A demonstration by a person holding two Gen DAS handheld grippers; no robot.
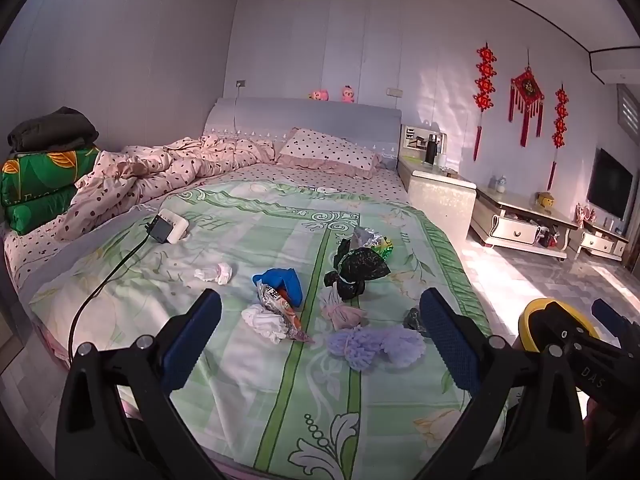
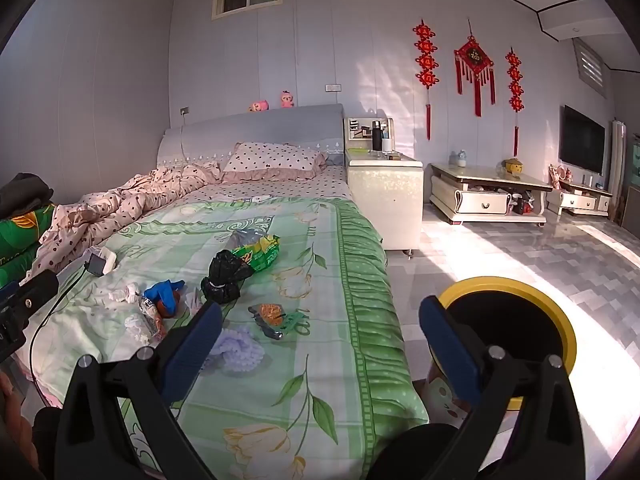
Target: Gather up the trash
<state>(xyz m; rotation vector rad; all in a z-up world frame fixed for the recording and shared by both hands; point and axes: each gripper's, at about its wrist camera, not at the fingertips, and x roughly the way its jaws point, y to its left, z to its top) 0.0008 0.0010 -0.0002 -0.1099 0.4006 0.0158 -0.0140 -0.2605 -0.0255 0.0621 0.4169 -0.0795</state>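
Trash lies scattered on the green bedspread (image 1: 248, 384): a crumpled white tissue (image 1: 214, 272), a blue wad (image 1: 280, 280), a snack wrapper (image 1: 280, 312), a black plastic bag (image 1: 356, 268), a green snack bag (image 2: 260, 254), an orange wrapper (image 2: 276, 318) and a lavender fluffy ball (image 1: 372, 346). My left gripper (image 1: 320, 332) hovers open over the bed's near end, short of the pile, with nothing between its fingers. My right gripper (image 2: 320, 340) is open and empty above the bed's right edge. A yellow-rimmed black bin (image 2: 508, 320) stands on the floor beside the bed, under the right finger.
A black charger on a white power block (image 1: 168, 226) lies left of the trash, its cable running off the bed. A rumpled dotted quilt (image 1: 160, 172) and folded green bedding (image 1: 40, 188) fill the left. A white nightstand (image 2: 384, 192) and low cabinet (image 2: 488, 196) stand on the sunlit tiled floor.
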